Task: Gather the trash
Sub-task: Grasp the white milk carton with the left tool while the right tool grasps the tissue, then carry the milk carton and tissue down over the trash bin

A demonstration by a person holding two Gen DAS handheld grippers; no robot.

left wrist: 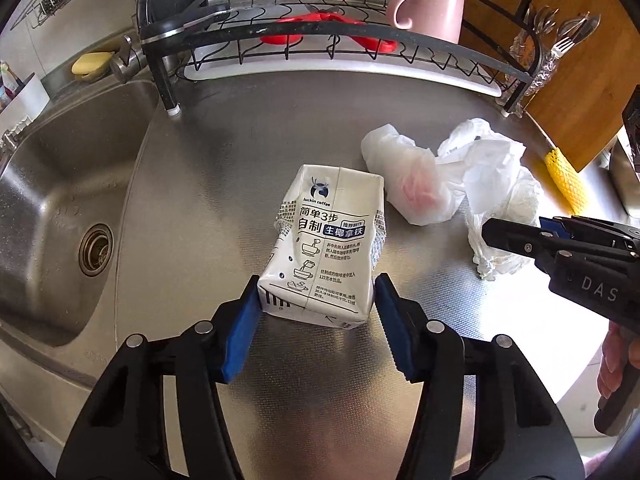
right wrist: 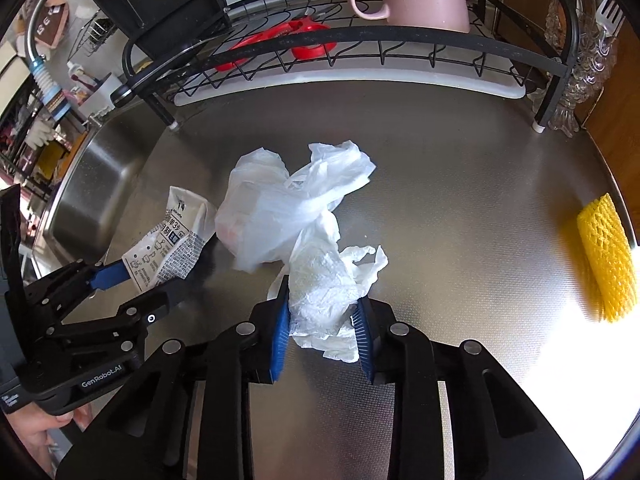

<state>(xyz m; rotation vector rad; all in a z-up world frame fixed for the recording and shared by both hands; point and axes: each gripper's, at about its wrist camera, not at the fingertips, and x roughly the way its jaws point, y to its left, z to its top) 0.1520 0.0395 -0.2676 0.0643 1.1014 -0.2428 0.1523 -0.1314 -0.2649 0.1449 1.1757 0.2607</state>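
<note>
A white coffee-drink carton [left wrist: 320,240] lies on the steel counter, and my left gripper [left wrist: 316,304] holds its near end with a blue pad pressed against each side. From the right wrist view the carton [right wrist: 168,240] sits clamped in the left gripper [right wrist: 148,284]. A crumpled white paper tissue [right wrist: 324,284] fills the gap between the blue pads of my right gripper [right wrist: 324,320], which is shut on it. A white plastic bag [right wrist: 272,216] with something pink inside touches the tissue. The left wrist view shows the bag [left wrist: 404,176], the tissue [left wrist: 500,208] and the right gripper [left wrist: 490,234].
A yellow foam net sleeve [right wrist: 608,256] lies at the counter's right. A black dish rack [left wrist: 320,36] with a pink mug [left wrist: 436,4] and red items stands at the back. The sink [left wrist: 60,168] is on the left, and a wooden board [left wrist: 580,60] leans at the right.
</note>
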